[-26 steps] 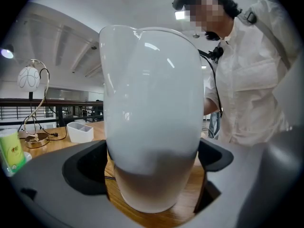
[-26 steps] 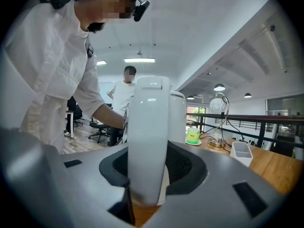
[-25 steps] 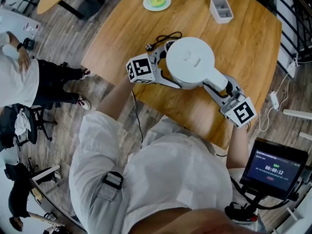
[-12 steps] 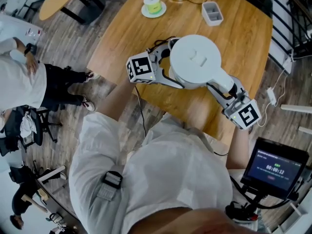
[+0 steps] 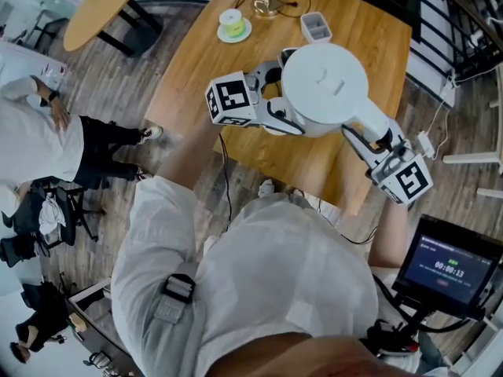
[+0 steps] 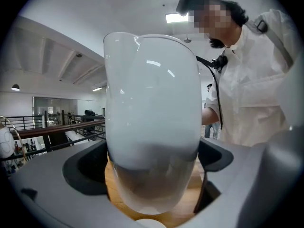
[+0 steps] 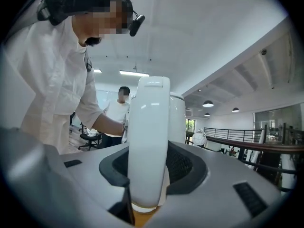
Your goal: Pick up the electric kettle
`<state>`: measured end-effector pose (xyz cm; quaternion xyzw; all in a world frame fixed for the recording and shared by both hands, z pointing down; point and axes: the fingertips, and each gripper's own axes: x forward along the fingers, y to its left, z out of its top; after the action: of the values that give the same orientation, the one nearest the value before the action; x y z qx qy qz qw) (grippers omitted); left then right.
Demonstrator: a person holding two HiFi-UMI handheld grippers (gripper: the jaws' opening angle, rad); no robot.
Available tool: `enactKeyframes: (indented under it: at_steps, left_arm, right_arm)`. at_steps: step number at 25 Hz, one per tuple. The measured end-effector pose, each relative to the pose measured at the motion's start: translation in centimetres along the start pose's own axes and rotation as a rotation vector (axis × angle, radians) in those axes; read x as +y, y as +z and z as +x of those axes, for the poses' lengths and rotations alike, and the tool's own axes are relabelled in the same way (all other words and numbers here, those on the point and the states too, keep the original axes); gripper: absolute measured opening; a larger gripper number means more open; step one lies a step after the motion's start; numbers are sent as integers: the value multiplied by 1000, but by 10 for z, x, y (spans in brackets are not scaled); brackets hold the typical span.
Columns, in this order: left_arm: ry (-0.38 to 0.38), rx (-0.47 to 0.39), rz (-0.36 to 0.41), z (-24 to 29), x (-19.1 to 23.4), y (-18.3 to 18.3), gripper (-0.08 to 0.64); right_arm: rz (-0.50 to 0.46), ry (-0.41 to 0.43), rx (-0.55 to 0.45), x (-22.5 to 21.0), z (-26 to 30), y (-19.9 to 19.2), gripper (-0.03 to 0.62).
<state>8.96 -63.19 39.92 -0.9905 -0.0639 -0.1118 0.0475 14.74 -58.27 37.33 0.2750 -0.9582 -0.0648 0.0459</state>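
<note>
The white electric kettle (image 5: 324, 81) hangs in the air above the wooden table (image 5: 196, 69), seen from over its round lid. My left gripper (image 5: 277, 110) is shut on the kettle's body (image 6: 152, 118), which fills the space between its dark pads. From the other side, my right gripper (image 5: 376, 138) is shut on the kettle's handle (image 7: 148, 141), which stands upright between its pads. The kettle's underside and whatever sits on the table beneath it are hidden.
A yellow cup on a saucer (image 5: 232, 23), a grey tray (image 5: 317, 26) and a wire stand (image 5: 267, 2) sit at the table's far side. A monitor (image 5: 448, 269) stands at lower right. A person (image 5: 39, 132) stands at left, near a second table (image 5: 94, 10).
Both grippers have risen with the kettle between them, so it looks larger and sits higher in the head view. The black cord and plug seen earlier are now hidden.
</note>
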Motion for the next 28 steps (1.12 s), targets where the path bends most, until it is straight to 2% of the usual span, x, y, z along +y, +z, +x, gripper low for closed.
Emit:
enactKeyframes:
  at_steps: [12, 28]
  left_arm:
    - [-61, -18, 14, 41, 10, 2, 580]
    - [-17, -2, 18, 23, 10, 2, 580]
  right_arm:
    - [-3, -83, -10, -20, -31, -10, 152]
    - [-15, -48, -22, -16, -17, -5, 152]
